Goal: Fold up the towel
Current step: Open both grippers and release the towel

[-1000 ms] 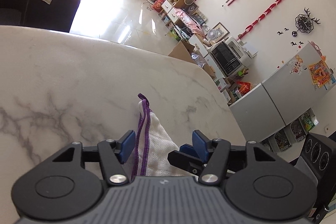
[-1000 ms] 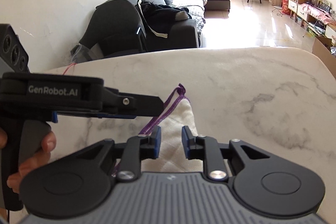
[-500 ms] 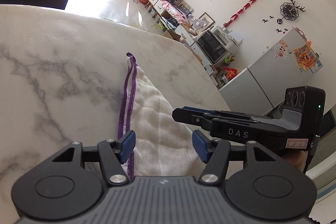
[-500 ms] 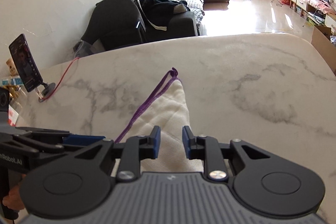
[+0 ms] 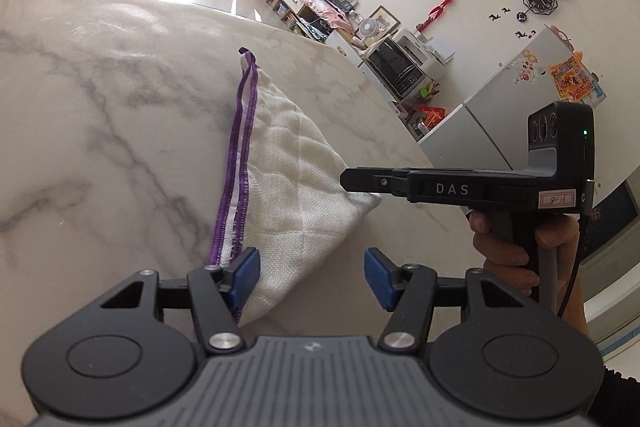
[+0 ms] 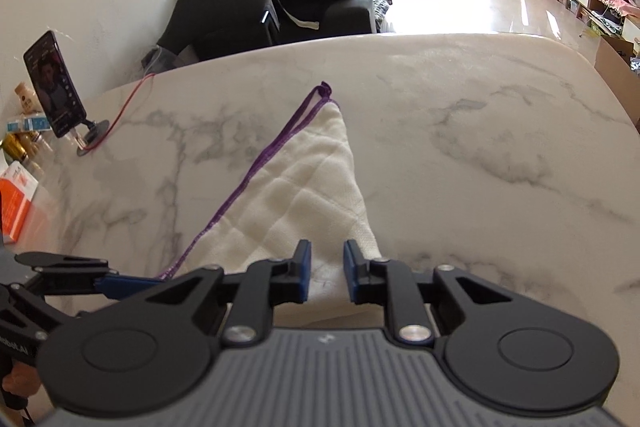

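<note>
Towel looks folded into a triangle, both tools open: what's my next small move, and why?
Probably back both tools off. The towel lies flat on the marble table, folded with its purple edges aligned; the left tool and right tool hold nothing.

The towel (image 6: 304, 195), white with a purple hem, lies folded on the marble surface (image 6: 500, 155), tapering to a far corner. The right hand-held gripper (image 6: 325, 273) hovers over its near edge, jaws slightly parted. The left hand-held gripper (image 6: 80, 277) enters low left. A phone (image 6: 54, 83) stands far left.
</note>
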Demonstrator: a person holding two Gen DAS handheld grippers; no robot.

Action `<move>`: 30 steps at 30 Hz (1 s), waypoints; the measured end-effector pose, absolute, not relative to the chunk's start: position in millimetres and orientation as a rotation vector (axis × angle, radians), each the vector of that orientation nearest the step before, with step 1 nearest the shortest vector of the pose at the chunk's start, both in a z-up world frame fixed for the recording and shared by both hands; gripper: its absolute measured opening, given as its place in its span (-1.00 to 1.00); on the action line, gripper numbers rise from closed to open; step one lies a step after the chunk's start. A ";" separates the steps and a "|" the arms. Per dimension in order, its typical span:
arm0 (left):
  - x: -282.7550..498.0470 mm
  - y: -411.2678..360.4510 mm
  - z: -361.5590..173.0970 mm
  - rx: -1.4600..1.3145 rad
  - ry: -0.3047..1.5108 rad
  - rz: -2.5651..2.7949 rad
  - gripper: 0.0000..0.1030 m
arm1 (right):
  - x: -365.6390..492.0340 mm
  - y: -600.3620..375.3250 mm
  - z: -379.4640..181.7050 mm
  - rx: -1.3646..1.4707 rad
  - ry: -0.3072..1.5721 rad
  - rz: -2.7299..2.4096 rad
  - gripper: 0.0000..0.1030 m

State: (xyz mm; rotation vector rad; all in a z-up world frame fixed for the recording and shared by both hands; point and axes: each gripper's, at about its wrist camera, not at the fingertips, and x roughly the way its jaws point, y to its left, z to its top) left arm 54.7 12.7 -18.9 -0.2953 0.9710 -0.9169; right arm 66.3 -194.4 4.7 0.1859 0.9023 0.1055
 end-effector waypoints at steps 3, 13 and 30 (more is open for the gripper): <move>45.8 18.5 -11.5 -0.295 0.950 -0.936 0.14 | 60.6 -197.0 6.5 0.180 0.905 0.102 -0.60; 36.4 19.4 -25.6 -0.266 0.994 -0.927 0.12 | 52.8 -193.2 -4.3 0.103 0.938 0.084 -0.61; 1.9 1.4 18.3 -0.145 1.011 -0.767 0.58 | 29.3 -179.9 24.0 0.001 0.958 0.078 0.16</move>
